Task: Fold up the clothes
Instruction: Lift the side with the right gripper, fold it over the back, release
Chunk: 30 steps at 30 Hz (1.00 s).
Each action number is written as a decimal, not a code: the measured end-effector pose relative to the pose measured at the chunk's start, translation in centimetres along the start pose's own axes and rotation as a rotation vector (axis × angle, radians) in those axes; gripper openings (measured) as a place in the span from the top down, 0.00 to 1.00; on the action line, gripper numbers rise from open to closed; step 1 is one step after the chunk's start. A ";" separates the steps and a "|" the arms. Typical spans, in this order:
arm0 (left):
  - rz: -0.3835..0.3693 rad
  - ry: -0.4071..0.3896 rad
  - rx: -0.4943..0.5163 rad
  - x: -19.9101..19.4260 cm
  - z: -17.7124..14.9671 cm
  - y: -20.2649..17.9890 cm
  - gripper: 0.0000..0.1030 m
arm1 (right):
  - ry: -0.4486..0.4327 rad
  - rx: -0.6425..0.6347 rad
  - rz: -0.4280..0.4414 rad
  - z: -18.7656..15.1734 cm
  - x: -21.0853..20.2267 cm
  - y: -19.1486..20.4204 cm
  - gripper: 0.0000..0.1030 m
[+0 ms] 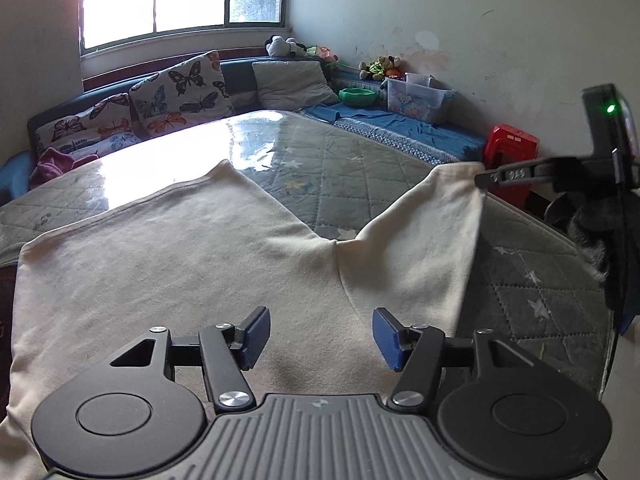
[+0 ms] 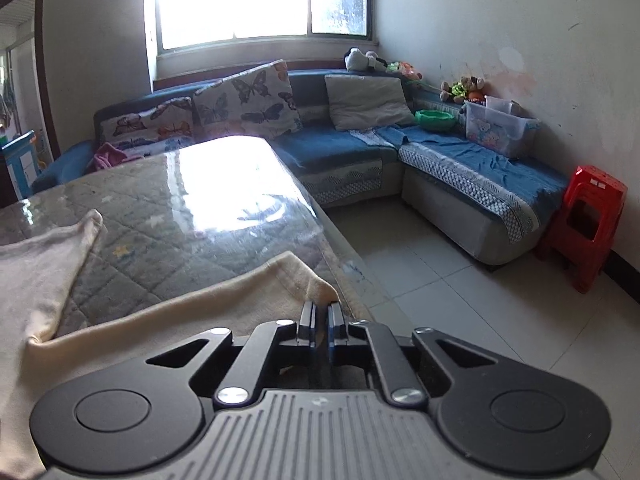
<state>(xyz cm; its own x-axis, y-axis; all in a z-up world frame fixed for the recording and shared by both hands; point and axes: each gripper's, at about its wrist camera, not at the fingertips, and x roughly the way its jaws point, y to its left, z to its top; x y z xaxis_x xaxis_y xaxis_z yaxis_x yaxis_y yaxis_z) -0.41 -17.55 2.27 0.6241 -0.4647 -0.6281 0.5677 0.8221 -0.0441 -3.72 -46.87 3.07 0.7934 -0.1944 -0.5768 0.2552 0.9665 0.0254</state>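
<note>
A cream garment (image 1: 168, 264) lies spread on the quilted table (image 1: 340, 168); it looks like trousers with two legs reaching away from me. My left gripper (image 1: 320, 334) hovers open just above the cloth near the fork of the legs, with nothing between its blue pads (image 1: 256, 336). My right gripper (image 1: 480, 180) is shut on the far end of the right leg and holds it lifted. In the right wrist view the right gripper (image 2: 320, 314) pinches the hem of the cream garment (image 2: 224, 300) near the table's right edge. The other leg (image 2: 48, 248) lies flat at left.
The table (image 2: 180, 200) has a glossy clear cover with strong window glare. Behind it stands a blue corner sofa (image 2: 460, 152) with butterfly cushions (image 2: 248, 96), a green bowl (image 2: 435, 119) and a plastic box (image 2: 500, 128). A red stool (image 2: 584, 220) stands on the tiled floor at right.
</note>
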 end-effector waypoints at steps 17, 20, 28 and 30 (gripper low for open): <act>0.101 -0.109 -0.181 -6.3 -1.4 6.5 0.36 | -0.204 -0.203 0.313 6.4 -10.0 10.4 0.96; 0.119 -0.120 -0.210 -7.5 -2.3 7.6 0.36 | -0.217 -0.260 0.374 6.9 -10.9 13.8 0.96; 0.162 -0.141 -0.282 -10.4 -4.8 10.1 0.36 | -0.178 -0.415 0.547 5.5 -11.5 23.1 0.96; 0.168 -0.139 -0.300 -10.8 -5.4 10.5 0.36 | -0.147 -0.450 0.583 4.5 -11.2 25.2 0.96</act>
<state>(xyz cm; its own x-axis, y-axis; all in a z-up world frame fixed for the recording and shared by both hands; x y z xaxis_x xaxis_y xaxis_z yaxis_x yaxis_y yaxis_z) -4.05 -2.11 4.42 0.7742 -0.3382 -0.5351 0.2809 0.9411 -0.1884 -3.72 -21.09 13.81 0.8043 0.3805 -0.4563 -0.4547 0.8886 -0.0605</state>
